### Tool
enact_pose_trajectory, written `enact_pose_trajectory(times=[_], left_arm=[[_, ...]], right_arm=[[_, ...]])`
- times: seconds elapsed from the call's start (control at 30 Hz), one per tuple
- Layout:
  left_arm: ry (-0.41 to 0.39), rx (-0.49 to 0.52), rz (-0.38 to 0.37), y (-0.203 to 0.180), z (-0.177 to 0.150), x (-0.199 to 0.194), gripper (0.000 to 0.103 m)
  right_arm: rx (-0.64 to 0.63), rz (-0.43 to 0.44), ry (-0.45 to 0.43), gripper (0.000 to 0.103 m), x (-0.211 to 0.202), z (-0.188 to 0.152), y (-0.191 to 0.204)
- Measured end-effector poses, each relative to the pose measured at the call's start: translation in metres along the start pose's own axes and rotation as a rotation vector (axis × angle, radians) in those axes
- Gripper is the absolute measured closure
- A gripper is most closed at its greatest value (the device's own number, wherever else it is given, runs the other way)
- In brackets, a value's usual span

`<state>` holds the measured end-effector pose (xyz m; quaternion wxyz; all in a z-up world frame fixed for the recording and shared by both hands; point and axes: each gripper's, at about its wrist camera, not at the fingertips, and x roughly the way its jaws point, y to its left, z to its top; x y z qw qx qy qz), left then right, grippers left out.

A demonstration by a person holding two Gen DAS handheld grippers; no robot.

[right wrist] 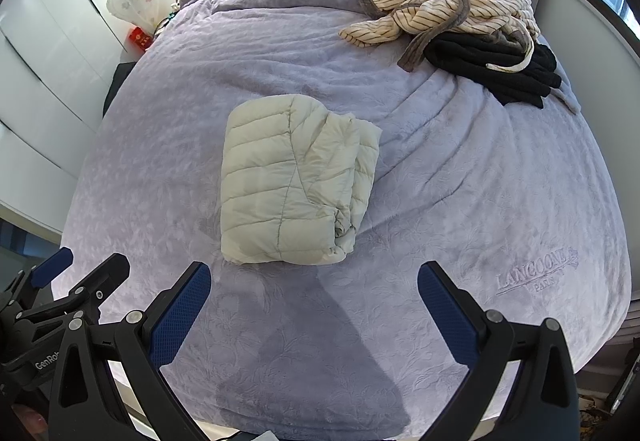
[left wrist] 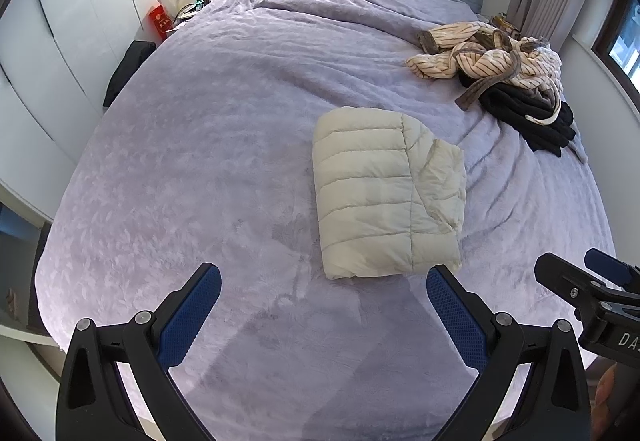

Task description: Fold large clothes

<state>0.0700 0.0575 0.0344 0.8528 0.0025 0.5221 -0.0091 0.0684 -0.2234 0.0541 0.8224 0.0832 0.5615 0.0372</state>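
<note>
Left tongs: we see the left gripper at the bottom of its own frame, jaws spread wide and gripping nothing; it also shows at the lower left of the right wrist view.
Right tongs: the right gripper sits likewise at the bottom of its frame, jaws wide apart and empty; part of it juts in at the lower right edge of the left wrist view.
Jacket position: the folded puffer jacket lies in the middle of the frame just above the left gripper's fingertips, nearer the right-hand fingertip and clear of both; in the right wrist view it lies centre-left, just above that gripper's left fingertip.
Jacket make: we note cream quilted fabric with horizontal stitched channels, folded into a plump rectangle, its crumpled layered edges along the right side.
Bed cover: the lilac blanket is plush, embossed with a floral pattern.
Clothes pile: at upper right, a rumpled cream striped garment rests on a black garment.
Finger pads: blue, dimpled.
</note>
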Motion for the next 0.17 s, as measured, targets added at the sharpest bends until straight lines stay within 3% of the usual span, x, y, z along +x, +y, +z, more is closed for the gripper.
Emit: enact_pose_trajectory(times=[0.17], left_arm=[[0.004, 0.008, -0.006, -0.0030, -0.0002, 0.0010, 0.000]], right_arm=[[0.000, -0.001, 0.000, 0.000, -0.0002, 0.0002, 0.0000]])
